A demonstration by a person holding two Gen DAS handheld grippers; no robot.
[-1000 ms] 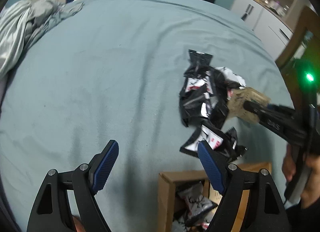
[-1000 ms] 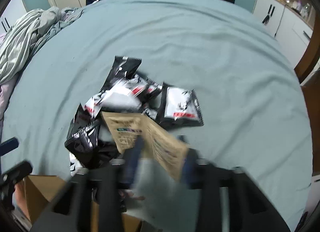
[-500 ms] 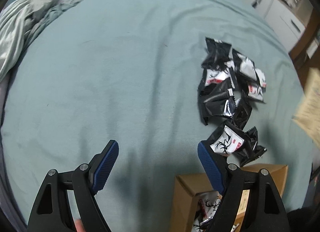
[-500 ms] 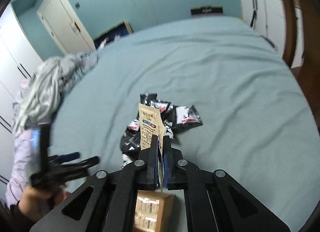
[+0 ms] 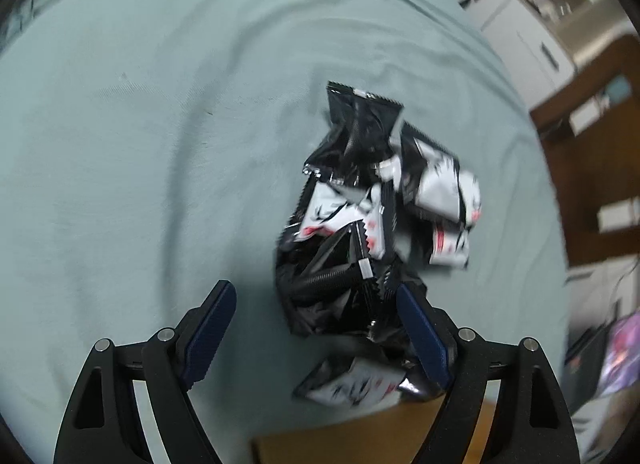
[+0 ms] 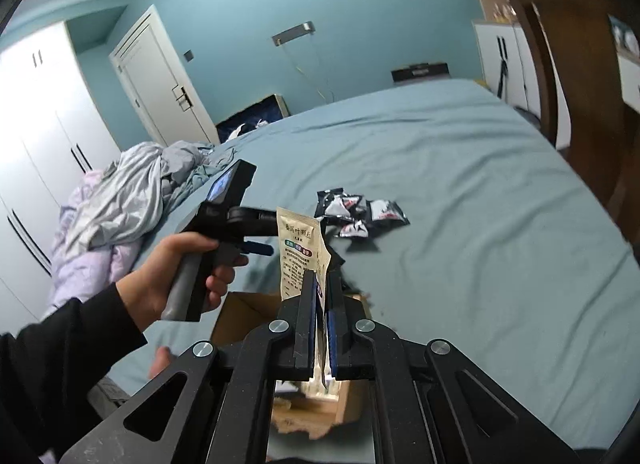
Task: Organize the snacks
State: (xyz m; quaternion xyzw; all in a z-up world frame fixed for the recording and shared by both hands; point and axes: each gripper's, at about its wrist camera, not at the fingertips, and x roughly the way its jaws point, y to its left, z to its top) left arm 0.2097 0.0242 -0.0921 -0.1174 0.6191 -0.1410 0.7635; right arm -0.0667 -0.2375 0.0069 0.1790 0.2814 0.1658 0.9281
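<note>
A pile of black-and-white snack packets lies on the teal bed; it also shows in the right wrist view. My left gripper is open, its fingers just short of the pile's near end, empty. My right gripper is shut on a tan paper sachet and holds it upright above an open cardboard box. The box's edge shows at the bottom of the left wrist view. The left gripper with its hand shows in the right wrist view.
A heap of grey and lilac bedding lies at the bed's left side. White wardrobes and a door stand behind. A brown wooden frame and white cabinets stand to the right.
My left gripper has moved forward and right, closer to the packet pile. My right gripper has lifted the tan sachet from the pile and carried it back over the box.
</note>
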